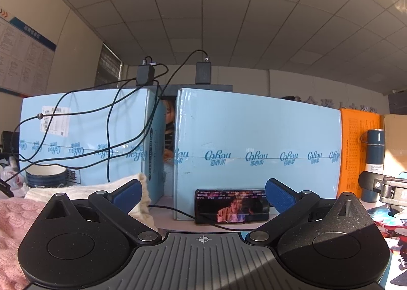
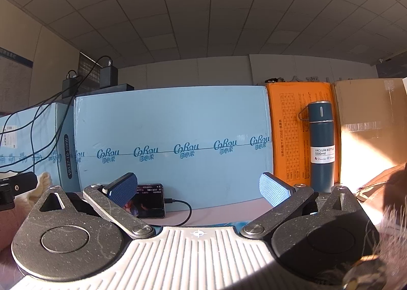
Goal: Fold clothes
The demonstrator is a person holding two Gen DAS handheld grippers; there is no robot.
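While both grippers pointed level at the far row of boxes, neither was holding any cloth: the left gripper [image 1: 203, 194] had its jaws wide apart with nothing between them, and the right gripper [image 2: 199, 189] stood the same way, apart and empty. Clothes showed only at the edges of the views. A pink knitted garment [image 1: 11, 236] lay bunched at the near left of the table, and beside it, a little farther back, sat a white fleecy garment [image 1: 84, 189] that looked like a soft heap or a loose fold; how neatly either lay could not be told, since most of each was out of view. At the near right edge of the right wrist view a brownish fabric [image 2: 376, 188] showed in strong sunlight, too cut off to identify.

Straight ahead a phone [image 1: 231, 206] leaned against the light blue box [image 1: 254, 137], with an orange box [image 2: 300, 132] and a dark vacuum bottle [image 2: 320, 142] farther right.

As a judgement, this fitted either a pause with garments waiting to be folded or a rest with folded ones set aside at the left; the pictures did not settle which, because the garments' edges and creases stayed hidden
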